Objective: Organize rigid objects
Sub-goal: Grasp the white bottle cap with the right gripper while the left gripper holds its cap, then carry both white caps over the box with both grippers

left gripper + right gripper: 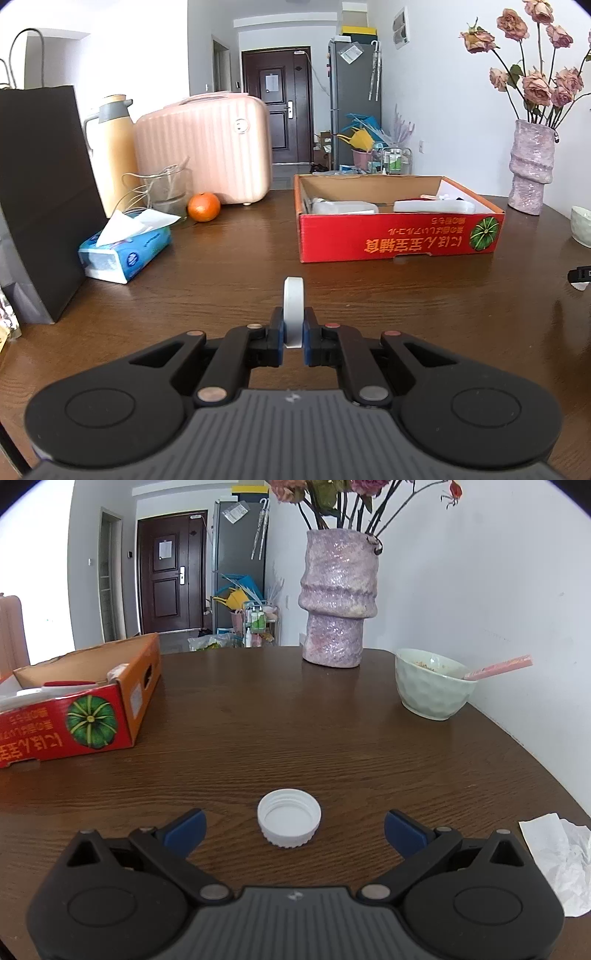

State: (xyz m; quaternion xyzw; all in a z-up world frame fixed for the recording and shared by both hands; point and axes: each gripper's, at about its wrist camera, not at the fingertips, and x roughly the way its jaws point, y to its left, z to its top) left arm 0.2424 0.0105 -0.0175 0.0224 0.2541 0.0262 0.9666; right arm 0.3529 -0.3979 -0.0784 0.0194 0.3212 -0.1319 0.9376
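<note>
**White disc gripped on the left, white cap waiting on the right**

Left hand-held gripper point(294, 334): clamped narrow on a flat white round disc point(294, 308), held on edge between the blue pads, above the dark brown wooden desk point(221, 280). Straight ahead, a shallow red cardboard box with a green pumpkin print point(399, 240), open at the top, with white plastic items lying inside. To its left on the desk, a blue tissue pack point(125, 253), an orange fruit point(203, 206), a clear glass jug point(168, 194), a pale pink ribbed hard case point(207, 147), a yellow thermos flask with grey lid point(110, 147) and a black paper bag point(40, 199). At far right, a lilac textured ceramic vase of dried pink roses point(530, 166).

Right hand-held gripper point(295, 827): spread wide, holding nothing, blue pads either side of a white ribbed plastic screw cap point(289, 818) lying open side up on the desk, touching neither pad. Beyond, the vase and a pale green bowl point(432, 690) with a pink utensil point(498, 666) resting in it; crumpled white paper point(557, 856) at the right edge; the red box well off to the left
</note>
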